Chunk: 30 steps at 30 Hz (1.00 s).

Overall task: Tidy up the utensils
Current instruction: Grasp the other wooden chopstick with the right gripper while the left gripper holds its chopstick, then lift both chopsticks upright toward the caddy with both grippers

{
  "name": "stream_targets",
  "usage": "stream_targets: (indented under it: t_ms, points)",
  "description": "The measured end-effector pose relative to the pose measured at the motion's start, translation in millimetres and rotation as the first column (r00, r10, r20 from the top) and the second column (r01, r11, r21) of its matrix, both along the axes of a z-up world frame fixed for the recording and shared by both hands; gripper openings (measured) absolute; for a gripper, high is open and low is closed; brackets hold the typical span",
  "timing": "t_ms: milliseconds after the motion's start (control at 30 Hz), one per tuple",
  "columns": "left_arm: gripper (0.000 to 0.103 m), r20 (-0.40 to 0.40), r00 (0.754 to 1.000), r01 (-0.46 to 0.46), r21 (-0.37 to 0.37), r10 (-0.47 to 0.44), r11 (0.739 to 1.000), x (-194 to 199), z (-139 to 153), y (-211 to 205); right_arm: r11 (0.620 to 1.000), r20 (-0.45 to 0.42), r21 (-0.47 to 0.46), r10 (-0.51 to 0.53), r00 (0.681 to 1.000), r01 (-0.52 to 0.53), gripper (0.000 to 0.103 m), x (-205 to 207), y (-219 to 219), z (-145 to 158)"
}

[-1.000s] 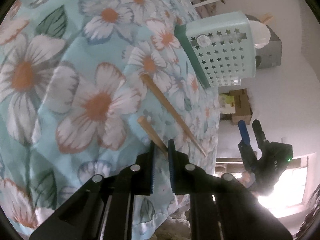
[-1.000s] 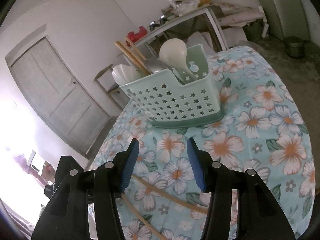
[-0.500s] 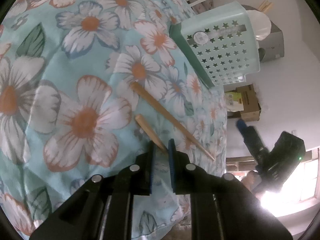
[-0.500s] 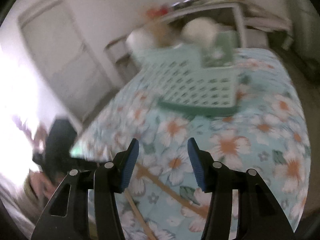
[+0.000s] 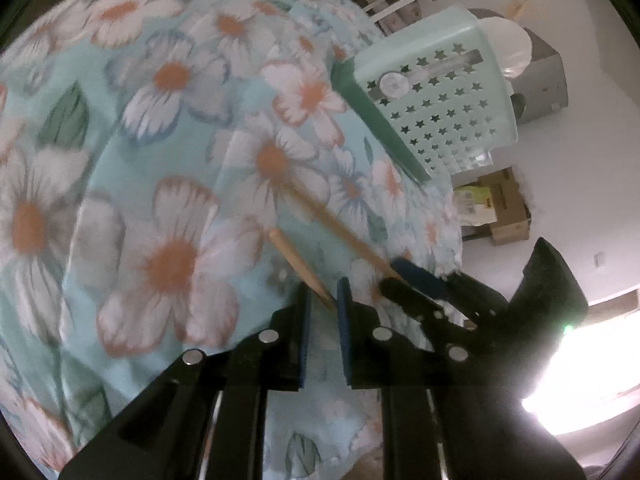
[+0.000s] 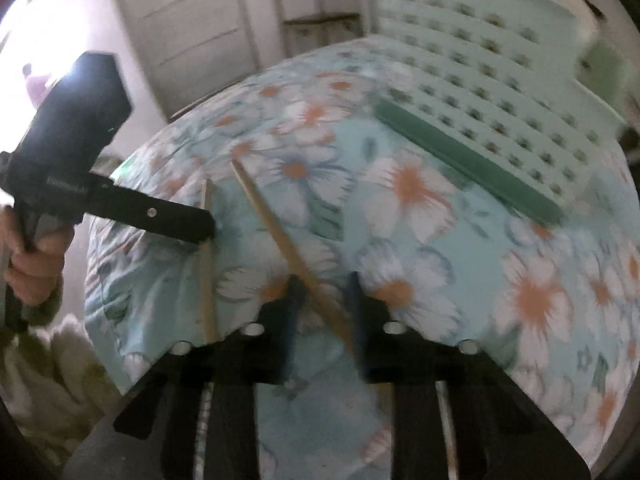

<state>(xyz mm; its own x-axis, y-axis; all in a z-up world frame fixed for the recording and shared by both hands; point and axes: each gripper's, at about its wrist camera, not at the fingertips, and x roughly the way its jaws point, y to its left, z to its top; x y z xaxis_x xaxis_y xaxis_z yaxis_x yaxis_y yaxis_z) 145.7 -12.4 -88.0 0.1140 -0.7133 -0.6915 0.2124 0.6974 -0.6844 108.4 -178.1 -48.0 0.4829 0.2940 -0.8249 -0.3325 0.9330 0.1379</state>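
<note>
Two wooden chopsticks lie on the floral tablecloth [image 5: 168, 128]. My left gripper [image 5: 322, 304] is shut on the tip of the shorter-looking chopstick [image 5: 296, 264]. In the right wrist view, that left gripper [image 6: 208, 226] reaches in from the left over its chopstick [image 6: 208, 280]. My right gripper [image 6: 326, 296] is closing on the other chopstick [image 6: 272, 224], which crosses slantwise between its blue fingers [image 6: 356, 300] and touches both. The left wrist view shows the right gripper [image 5: 404, 284] at the far end of that stick [image 5: 340, 228]. The mint star-punched utensil basket [image 5: 440, 100] stands behind.
The basket [image 6: 480, 92] sits on a dark green base [image 6: 472, 168] and holds a white utensil [image 5: 512, 48]. A hand [image 6: 28, 264] holds the left tool. A door [image 6: 200, 12] and a cardboard box [image 5: 504, 208] lie beyond the table edge.
The right gripper dropped to the tablecloth, rolled, and its jaws narrowed around the longer chopstick. The left gripper kept its hold and barely moved.
</note>
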Motion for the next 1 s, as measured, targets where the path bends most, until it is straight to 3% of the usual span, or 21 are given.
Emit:
stream_targets:
  t_ms: [67,167,300,433,533,633,733,867,1000]
  points:
    - [0.013,0.038,0.999,0.009,0.034,-0.010,0.999,4.8,3.4,-6.8,0.996,-0.031,0.036,-0.084,0.996,0.086,0.005,-4.3,-15.8,-0.2]
    - [0.013,0.090,0.995,0.025,0.090,-0.033,0.996,11.0,6.8,-17.3,0.969,-0.096,0.108,-0.212,0.973,0.222,0.005,-14.8,-41.2,-2.4]
    - [0.013,0.172,0.982,0.052,0.176,-0.083,0.983,17.6,13.1,-37.1,0.929,-0.165,0.183,-0.292,0.942,0.321,0.005,-35.6,-58.7,-5.2]
    - [0.013,0.262,0.944,0.118,0.301,-0.201,0.946,18.1,19.4,-64.2,0.899,-0.205,0.219,-0.336,0.919,0.378,0.005,-57.4,-62.7,-6.2]
    - [0.014,0.292,0.914,0.167,0.360,-0.281,0.918,13.7,22.9,-73.4,0.889,-0.221,0.219,-0.355,0.908,0.401,0.005,-65.8,-65.3,-4.4]
    - [0.015,0.279,0.915,0.174,0.377,-0.291,0.910,15.8,23.4,-75.7,0.900,-0.208,0.201,-0.346,0.915,0.387,0.010,-68.7,-66.0,1.2]
    - [0.022,0.250,0.925,0.181,0.371,-0.286,0.911,19.1,23.8,-74.8,0.907,-0.182,0.197,-0.339,0.923,0.372,0.025,-60.6,-66.1,8.6]
    - [0.026,0.262,0.919,0.170,0.407,-0.293,0.897,20.5,24.9,-85.1,0.913,-0.131,0.183,-0.346,0.929,0.365,0.026,-35.8,-66.1,12.7]
    - [0.026,0.320,0.885,0.150,0.490,-0.337,0.859,13.8,24.0,-104.6,0.917,-0.108,0.158,-0.354,0.929,0.367,0.019,-6.3,-64.4,2.8]
